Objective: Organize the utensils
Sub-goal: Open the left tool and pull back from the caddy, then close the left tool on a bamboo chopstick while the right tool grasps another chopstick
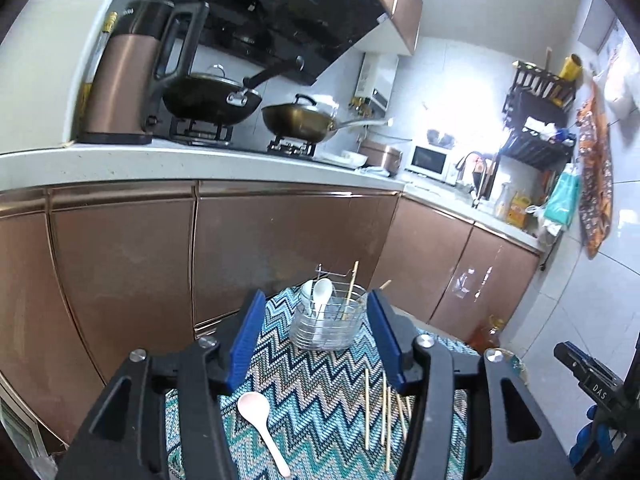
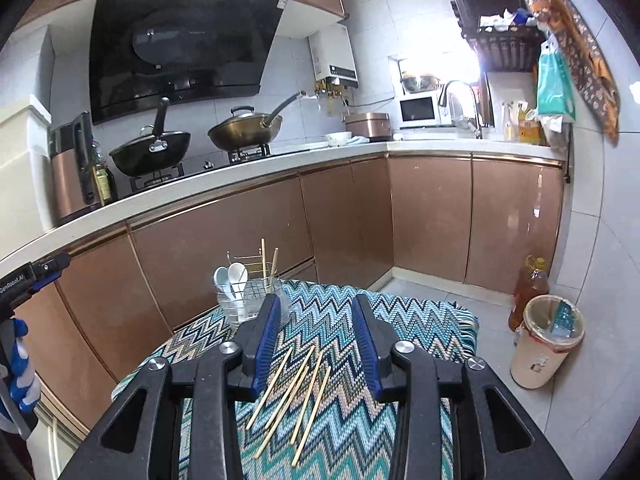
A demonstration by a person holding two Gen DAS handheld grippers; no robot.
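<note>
A wire utensil holder stands at the far edge of a zigzag-patterned cloth; it holds white spoons and two chopsticks. A white spoon lies loose on the cloth near my left gripper, which is open and empty, its jaws framing the holder. Several loose wooden chopsticks lie to the right. In the right wrist view my right gripper is open and empty above the loose chopsticks; the holder stands ahead to the left.
Brown kitchen cabinets and a white counter with woks and a kettle stand behind the table. A bin and an oil bottle stand on the floor to the right.
</note>
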